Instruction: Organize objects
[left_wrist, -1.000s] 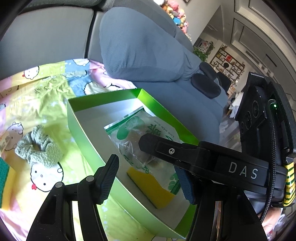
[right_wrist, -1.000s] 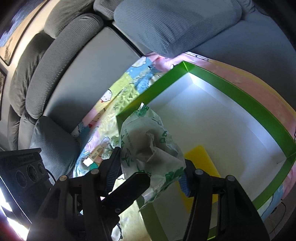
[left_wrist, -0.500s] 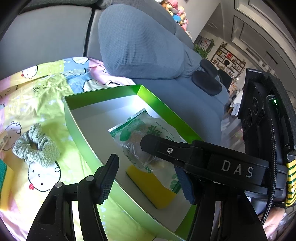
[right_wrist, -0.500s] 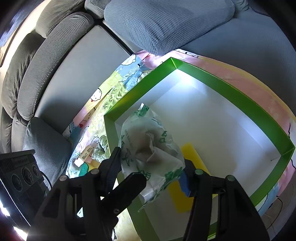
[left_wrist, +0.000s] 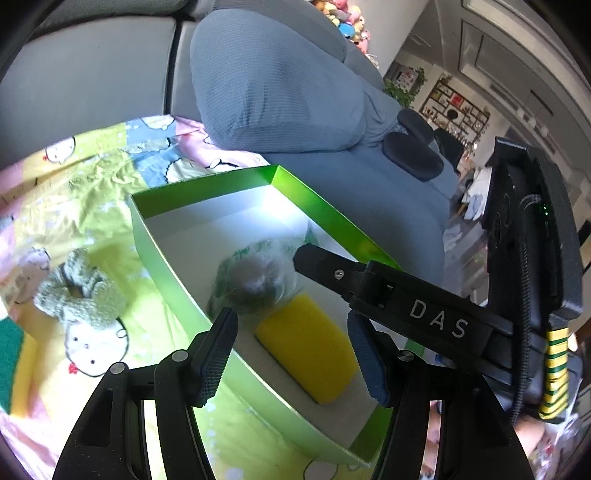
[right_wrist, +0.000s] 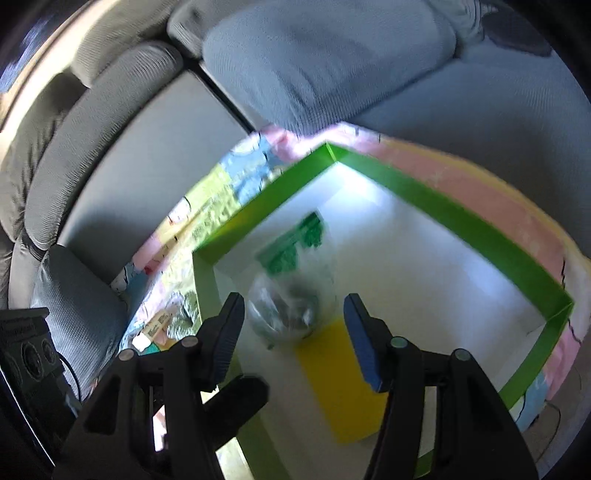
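Observation:
A green box (left_wrist: 207, 188) with a white inside stands on a cartoon-print blanket on the sofa. A clear plastic bag with green print (left_wrist: 255, 280) lies blurred inside it, against a yellow sponge (left_wrist: 306, 350). In the right wrist view the bag (right_wrist: 291, 299) is below and clear of my right gripper (right_wrist: 293, 332), which is open and empty above the box (right_wrist: 461, 225) and the sponge (right_wrist: 340, 387). My left gripper (left_wrist: 291, 354) is open and empty above the box's near wall. The right gripper's black finger (left_wrist: 332, 267) crosses the left wrist view.
A grey-green scrunchie (left_wrist: 79, 291) lies on the blanket (left_wrist: 92, 177) left of the box. A green-and-yellow sponge (left_wrist: 9, 365) sits at the far left edge. A large grey cushion (left_wrist: 273, 81) rises behind the box. Small packets (right_wrist: 157, 325) lie left of the box.
My right gripper has opened and let go of the plastic bag, which has dropped into the box beside the yellow sponge. Both grippers have pulled back slightly.

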